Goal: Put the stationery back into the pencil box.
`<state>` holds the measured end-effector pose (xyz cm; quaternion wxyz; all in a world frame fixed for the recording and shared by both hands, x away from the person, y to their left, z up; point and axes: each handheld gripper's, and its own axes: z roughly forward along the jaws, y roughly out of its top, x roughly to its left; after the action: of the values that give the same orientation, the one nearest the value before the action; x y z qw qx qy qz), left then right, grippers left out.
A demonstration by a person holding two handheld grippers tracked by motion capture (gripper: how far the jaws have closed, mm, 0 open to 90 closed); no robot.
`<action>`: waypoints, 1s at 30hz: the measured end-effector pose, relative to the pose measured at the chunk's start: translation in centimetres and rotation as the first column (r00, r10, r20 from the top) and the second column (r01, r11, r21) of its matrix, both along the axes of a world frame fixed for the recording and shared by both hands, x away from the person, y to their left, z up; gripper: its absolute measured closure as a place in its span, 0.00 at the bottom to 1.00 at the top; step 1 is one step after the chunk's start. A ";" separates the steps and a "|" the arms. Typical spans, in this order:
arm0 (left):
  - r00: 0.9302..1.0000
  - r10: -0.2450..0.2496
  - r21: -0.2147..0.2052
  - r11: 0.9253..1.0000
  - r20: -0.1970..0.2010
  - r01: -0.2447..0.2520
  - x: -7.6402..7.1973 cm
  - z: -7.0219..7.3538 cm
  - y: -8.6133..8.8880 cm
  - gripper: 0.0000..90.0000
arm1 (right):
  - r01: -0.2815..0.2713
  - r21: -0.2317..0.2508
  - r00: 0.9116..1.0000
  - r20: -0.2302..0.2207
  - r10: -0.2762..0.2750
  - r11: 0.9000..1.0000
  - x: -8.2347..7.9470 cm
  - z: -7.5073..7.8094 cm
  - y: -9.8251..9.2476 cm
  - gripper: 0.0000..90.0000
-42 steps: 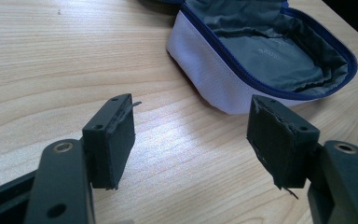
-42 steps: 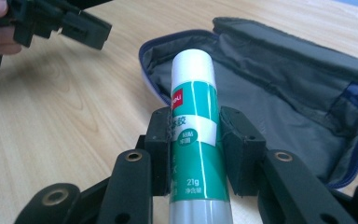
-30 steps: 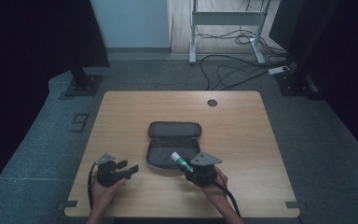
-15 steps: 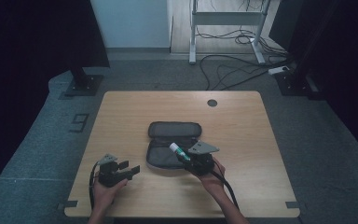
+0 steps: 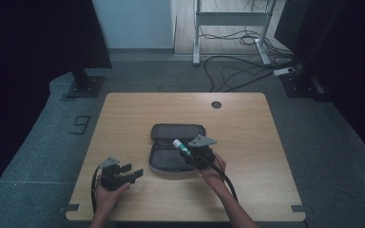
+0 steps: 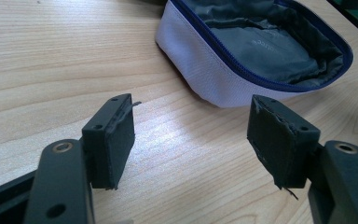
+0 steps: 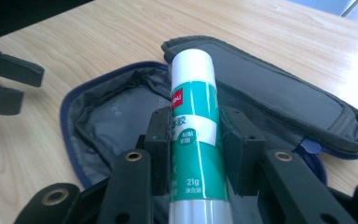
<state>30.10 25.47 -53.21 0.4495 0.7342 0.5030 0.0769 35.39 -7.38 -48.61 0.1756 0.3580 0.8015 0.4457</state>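
Green-white glue stick (image 7: 193, 140) pinched in right claw (image 7: 196, 140) over fabric pouch (image 7: 121, 116); left claw (image 6: 191, 140) wide, empty.

The table (image 5: 123, 123) is pale wood with a fine grain and a small dark round spot (image 5: 216, 104) toward its 1 o'clock corner. The open pencil case (image 6: 223, 88) is pale grey-white outside, lined in dark grey, and edged by a deep blue zip; in the high view it reads as nearly black. The glue stick (image 7: 193, 140) is green with white bands, a white cap, a small red mark and white lettering. Both grippers (image 6: 191, 140) (image 7: 196, 135) have black jaws. The floor (image 5: 38, 142) around the table is grey carpet.
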 end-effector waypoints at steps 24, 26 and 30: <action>1.000 0.002 0.003 1.000 -0.012 -0.002 0.1 -0.3 0.1 0.36 | 0.017 -0.089 0.996 -0.089 -0.025 0.996 2.2 -3.6 1.6 0.72; 1.000 0.002 0.001 1.000 -0.012 -0.002 0.1 -0.3 0.1 0.36 | 0.017 -0.096 0.996 -0.090 -0.026 0.995 2.3 -3.7 1.6 0.72; 1.000 0.002 0.001 1.000 -0.011 -0.002 0.1 -0.3 0.1 0.36 | 0.015 -0.110 0.995 -0.092 -0.026 0.994 2.3 -3.8 1.6 0.72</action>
<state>30.19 25.61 -53.54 0.4461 0.7345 0.5061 0.0734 37.68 -5.74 -52.41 0.1619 0.3764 0.8283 0.3822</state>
